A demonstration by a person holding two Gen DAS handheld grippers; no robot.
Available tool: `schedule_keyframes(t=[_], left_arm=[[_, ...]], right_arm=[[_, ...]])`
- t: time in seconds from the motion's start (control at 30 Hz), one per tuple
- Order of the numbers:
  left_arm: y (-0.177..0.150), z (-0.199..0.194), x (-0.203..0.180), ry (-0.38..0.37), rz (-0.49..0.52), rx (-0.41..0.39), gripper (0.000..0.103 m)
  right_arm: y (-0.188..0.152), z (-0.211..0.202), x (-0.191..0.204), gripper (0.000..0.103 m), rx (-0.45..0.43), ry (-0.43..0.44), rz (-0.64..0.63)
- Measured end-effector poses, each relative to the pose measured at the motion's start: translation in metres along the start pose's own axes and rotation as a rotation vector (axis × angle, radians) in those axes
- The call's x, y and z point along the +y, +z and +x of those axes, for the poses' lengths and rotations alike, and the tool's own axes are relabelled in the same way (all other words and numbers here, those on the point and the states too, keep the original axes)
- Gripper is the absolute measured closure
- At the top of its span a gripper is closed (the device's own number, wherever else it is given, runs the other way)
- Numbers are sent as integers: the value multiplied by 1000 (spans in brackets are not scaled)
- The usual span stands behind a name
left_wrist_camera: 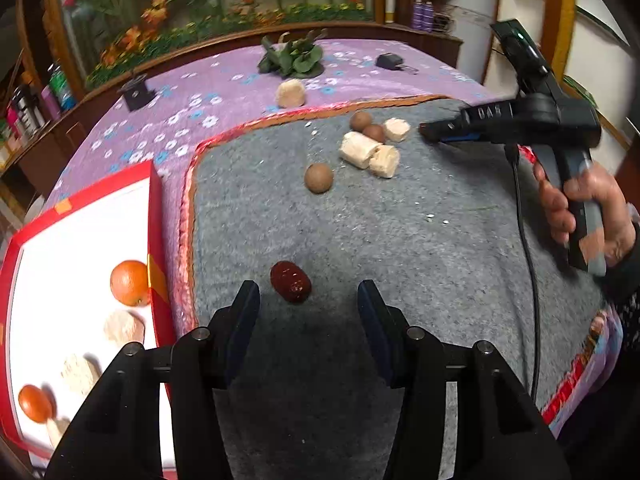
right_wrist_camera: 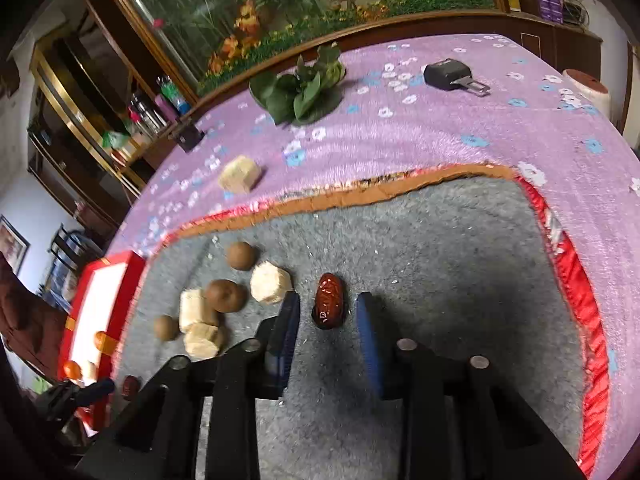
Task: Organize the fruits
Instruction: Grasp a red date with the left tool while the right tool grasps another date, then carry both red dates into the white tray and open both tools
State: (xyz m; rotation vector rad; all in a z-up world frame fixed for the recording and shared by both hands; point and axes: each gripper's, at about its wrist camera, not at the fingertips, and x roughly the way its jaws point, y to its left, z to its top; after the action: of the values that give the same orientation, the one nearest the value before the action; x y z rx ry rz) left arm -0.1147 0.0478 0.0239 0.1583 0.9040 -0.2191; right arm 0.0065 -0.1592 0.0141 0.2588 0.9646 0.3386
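A red date (left_wrist_camera: pixel 291 281) lies on the grey mat (left_wrist_camera: pixel 400 240) just ahead of my open left gripper (left_wrist_camera: pixel 308 292), nearer its left finger. A second red date (right_wrist_camera: pixel 329 306) lies on the mat between the tips of my open right gripper (right_wrist_camera: pixel 327 308), apart from both pads. Brown round fruits (right_wrist_camera: pixel 225 295) and pale cut pieces (right_wrist_camera: pixel 270 282) lie in a cluster to its left. A red-rimmed white tray (left_wrist_camera: pixel 156 240) at the left holds two oranges (left_wrist_camera: pixel 129 282) and pale pieces (left_wrist_camera: pixel 124 326). The right gripper also shows in the left wrist view (left_wrist_camera: pixel 428 133), near the cluster.
The mat lies on a purple flowered cloth (right_wrist_camera: pixel 440 128). On the cloth are a leafy green bunch (right_wrist_camera: pixel 300 88), one pale piece (right_wrist_camera: pixel 239 175), a black buckle (right_wrist_camera: pixel 452 74) and a small black stand (left_wrist_camera: pixel 136 90). A cable (left_wrist_camera: pixel 528 260) trails from the right gripper over the mat.
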Motion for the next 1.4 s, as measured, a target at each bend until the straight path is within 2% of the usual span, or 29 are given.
schedule_keyframes(t=[0.1, 0.27, 0.33, 0.4, 0.57, 0.87, 1.03, 1.17, 1.3, 1.4], left_arm=[[1, 6, 3, 17, -51, 16, 54], [5, 18, 6, 42, -118, 30, 55], [5, 21, 4, 57, -125, 28, 66], [3, 22, 2, 71, -134, 14, 69], [4, 22, 1, 79, -138, 4, 86], [1, 12, 2, 43, -164, -45, 87], [-4, -5, 7, 5, -192, -91, 87], [-8, -27, 16, 16, -194, -149, 87], [-15, -46, 31, 57, -203, -197, 87], [-21, -56, 48, 94, -226, -216, 87]], right_arm=[[-4, 0, 9, 86, -31, -59, -75], [-4, -4, -3, 86, -30, -1, -22], [-4, -6, -5, 86, -25, 17, -9], [-5, -6, -5, 86, -22, 26, -5], [-5, -11, -3, 86, -26, 57, 0], [-4, -21, -1, 86, -83, 81, -6], [-4, -20, -1, 86, -106, 62, -18], [-4, -24, 4, 86, -128, 91, -18], [-11, -30, 31, 86, -117, 172, -33], [-20, -27, 72, 86, -81, 227, -96]])
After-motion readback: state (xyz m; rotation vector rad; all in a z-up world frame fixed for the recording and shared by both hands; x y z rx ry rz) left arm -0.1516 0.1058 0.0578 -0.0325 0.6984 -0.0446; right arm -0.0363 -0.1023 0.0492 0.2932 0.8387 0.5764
